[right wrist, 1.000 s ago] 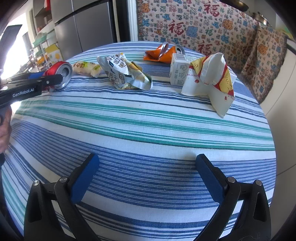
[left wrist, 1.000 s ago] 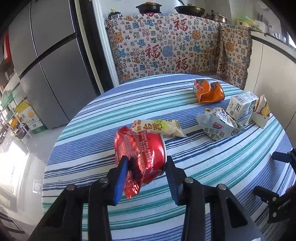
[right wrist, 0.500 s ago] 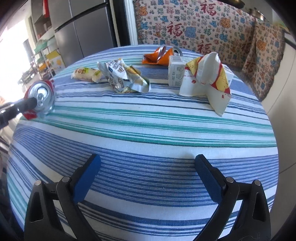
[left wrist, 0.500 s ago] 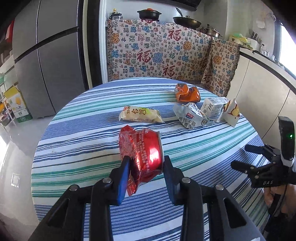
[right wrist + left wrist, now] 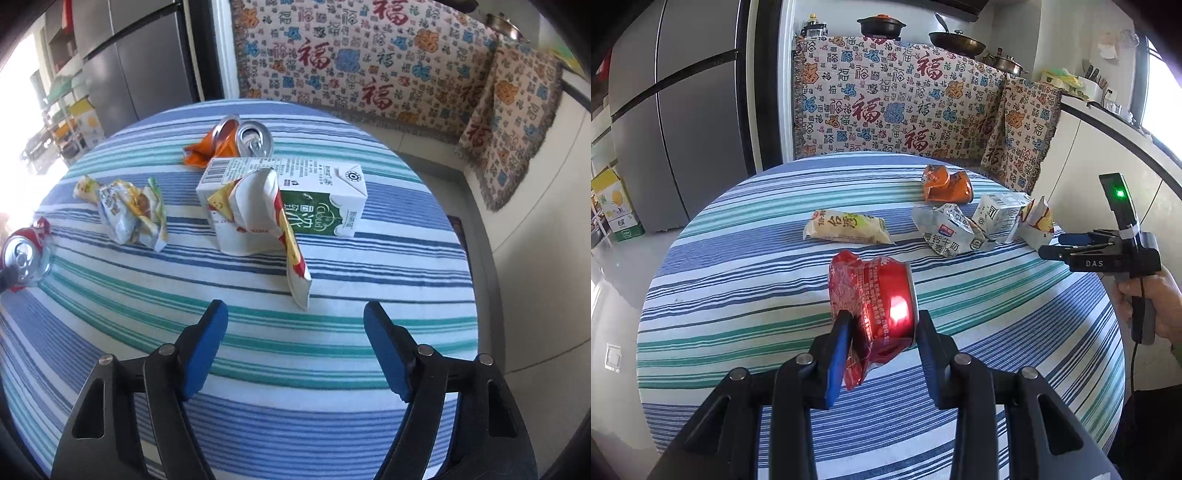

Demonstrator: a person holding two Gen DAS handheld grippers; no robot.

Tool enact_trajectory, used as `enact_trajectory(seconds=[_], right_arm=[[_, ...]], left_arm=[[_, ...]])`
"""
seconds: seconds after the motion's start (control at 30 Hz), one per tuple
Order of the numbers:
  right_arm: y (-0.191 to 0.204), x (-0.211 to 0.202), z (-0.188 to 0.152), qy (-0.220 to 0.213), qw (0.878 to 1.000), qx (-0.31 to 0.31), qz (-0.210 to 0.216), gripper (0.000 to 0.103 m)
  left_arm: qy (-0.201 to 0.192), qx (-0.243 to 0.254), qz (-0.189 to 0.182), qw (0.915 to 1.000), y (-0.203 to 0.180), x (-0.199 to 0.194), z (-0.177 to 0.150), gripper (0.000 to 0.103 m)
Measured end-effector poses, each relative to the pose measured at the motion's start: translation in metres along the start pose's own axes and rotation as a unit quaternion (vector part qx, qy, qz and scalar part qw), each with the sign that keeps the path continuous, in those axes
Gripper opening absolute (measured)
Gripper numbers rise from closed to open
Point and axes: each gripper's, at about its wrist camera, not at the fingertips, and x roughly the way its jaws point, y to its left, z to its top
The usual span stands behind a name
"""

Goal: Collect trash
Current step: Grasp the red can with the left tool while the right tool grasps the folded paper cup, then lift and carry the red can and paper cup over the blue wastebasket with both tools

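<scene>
At lower centre, your left hand-held gripper (image 5: pixel 882 341) clamps the red can (image 5: pixel 877 306); keep squeezing. Your right hand-held gripper (image 5: pixel 295 347) is closing, empty; line it, probably, on the pouch (image 5: pixel 258 218) mid-frame.

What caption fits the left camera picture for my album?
Left gripper clamps a crushed red can above the striped table, more trash beyond.

Crushed red can (image 5: pixel 873 295) is shiny thin metal, glinting hard in the light. Tablecloth (image 5: pixel 746 280) looks like matt woven cotton, kinda coarse. The milk carton (image 5: pixel 321 192) is smooth printed cardboard, and the crumpled wrapper (image 5: pixel 129 210) left of it is glossy foil-ish plastic.
</scene>
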Motion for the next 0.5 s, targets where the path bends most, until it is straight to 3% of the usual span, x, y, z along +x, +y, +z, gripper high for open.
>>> enact_trajectory(seconds=[0.13, 0.2, 0.27, 0.5], right_arm=[[-0.005, 0.014, 0.003, 0.008, 1.0, -0.008, 0.006, 0.065], [-0.007, 0.025, 0.004, 0.02, 1.0, 0.0, 0.019, 0.051], [-0.011, 0.022, 0.005, 0.01, 1.0, 0.009, 0.027, 0.006], [-0.018, -0.018, -0.011, 0.007, 0.992, 0.085, 0.088, 0.006]], left_arm=[[0.004, 0.008, -0.004, 0.9999, -0.011, 0.003, 0.002, 0.036], [0.006, 0.011, -0.007, 0.9999, -0.016, 0.003, 0.002, 0.036], [0.007, 0.013, -0.011, 0.9998, -0.022, 0.003, 0.002, 0.035], [0.011, 0.025, -0.032, 0.9991, -0.047, 0.004, -0.001, 0.036]])
